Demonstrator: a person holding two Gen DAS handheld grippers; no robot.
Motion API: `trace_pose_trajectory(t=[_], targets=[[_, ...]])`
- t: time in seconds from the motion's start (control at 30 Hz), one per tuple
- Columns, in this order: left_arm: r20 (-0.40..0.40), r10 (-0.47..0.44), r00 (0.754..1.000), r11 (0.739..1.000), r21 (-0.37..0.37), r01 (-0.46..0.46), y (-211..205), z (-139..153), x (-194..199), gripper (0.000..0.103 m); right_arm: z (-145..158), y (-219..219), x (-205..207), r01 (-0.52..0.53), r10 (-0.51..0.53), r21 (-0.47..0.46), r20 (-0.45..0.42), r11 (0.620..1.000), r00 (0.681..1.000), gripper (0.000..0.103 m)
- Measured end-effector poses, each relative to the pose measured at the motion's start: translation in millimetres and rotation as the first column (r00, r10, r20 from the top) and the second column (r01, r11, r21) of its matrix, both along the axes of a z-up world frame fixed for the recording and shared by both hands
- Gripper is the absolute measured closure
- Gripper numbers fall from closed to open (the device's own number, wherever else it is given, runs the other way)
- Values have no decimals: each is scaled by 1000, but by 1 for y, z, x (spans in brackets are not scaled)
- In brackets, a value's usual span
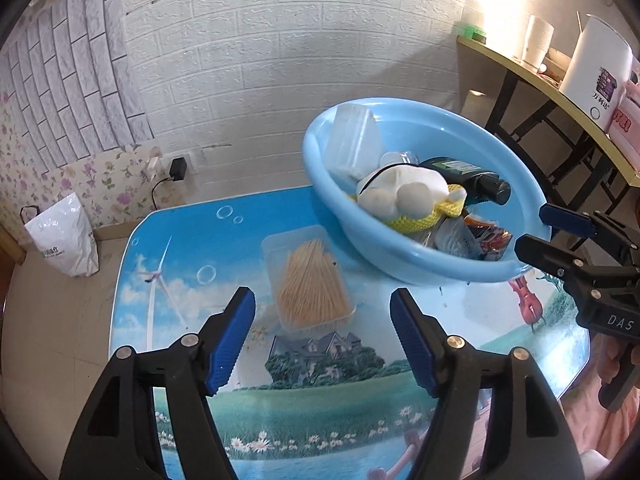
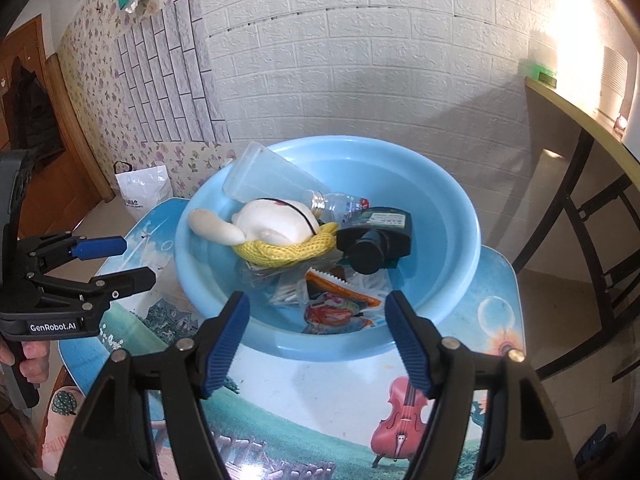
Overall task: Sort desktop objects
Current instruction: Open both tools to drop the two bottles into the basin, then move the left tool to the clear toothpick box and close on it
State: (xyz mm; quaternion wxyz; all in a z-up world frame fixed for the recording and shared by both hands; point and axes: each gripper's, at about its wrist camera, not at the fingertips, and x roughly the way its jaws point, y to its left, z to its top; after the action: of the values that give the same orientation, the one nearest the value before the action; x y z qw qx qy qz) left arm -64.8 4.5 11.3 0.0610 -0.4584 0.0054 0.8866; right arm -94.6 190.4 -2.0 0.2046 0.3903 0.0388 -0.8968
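A clear plastic box of toothpicks (image 1: pixel 308 280) lies on the picture-printed table (image 1: pixel 180 240), just beyond the fingertips of my left gripper (image 1: pixel 322 300), which is open and holds nothing. A light blue basin (image 1: pixel 420 260) stands to its right. In it lie a white plush toy (image 2: pixel 276 224) with a yellow knit band, a dark bottle (image 2: pixel 376 236), a clear cup (image 2: pixel 260 180), a clear bottle (image 2: pixel 340 204) and snack packets (image 2: pixel 332 308). My right gripper (image 2: pixel 316 304) hangs open over the basin's near rim (image 2: pixel 328 350), empty. The left gripper (image 2: pixel 132 260) shows at the basin's left, the right gripper (image 1: pixel 532 232) at the basin's right edge.
A white bag (image 1: pixel 64 236) stands on the floor by the flowered wall. A charger (image 1: pixel 178 168) is plugged in behind the table. At the right, a side table (image 1: pixel 520 64) carries a white appliance (image 1: pixel 592 60) and a paper cup (image 1: pixel 538 40).
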Motion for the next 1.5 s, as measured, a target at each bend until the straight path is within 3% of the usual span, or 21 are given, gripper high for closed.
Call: trace_pose_trajectory(t=[0.3,0.87,0.97,1.33,1.5], targets=[[-2,23,1000,999,-34,-23,-10,-6,8,18,-5,-12,9,-8,10,39,-44,999,999,19],[60,88,994,996,2,-88,-41,-40,1,17,-3,-6,7,1,-3,-41,-38,999,999,14],[65,70,995,997,17,-71,-35,-44,-4,17,0,-1,4,23,-24,-87,-13,996,1000,15],[85,21,996,999,47,-25,-11,-63,-25,17,3,11,-7,89,-90,-80,0,993,996,15],[97,4,995,1000,13,-5,-1,-72,-33,17,8,16,-6,97,-98,-85,-12,992,995,14]])
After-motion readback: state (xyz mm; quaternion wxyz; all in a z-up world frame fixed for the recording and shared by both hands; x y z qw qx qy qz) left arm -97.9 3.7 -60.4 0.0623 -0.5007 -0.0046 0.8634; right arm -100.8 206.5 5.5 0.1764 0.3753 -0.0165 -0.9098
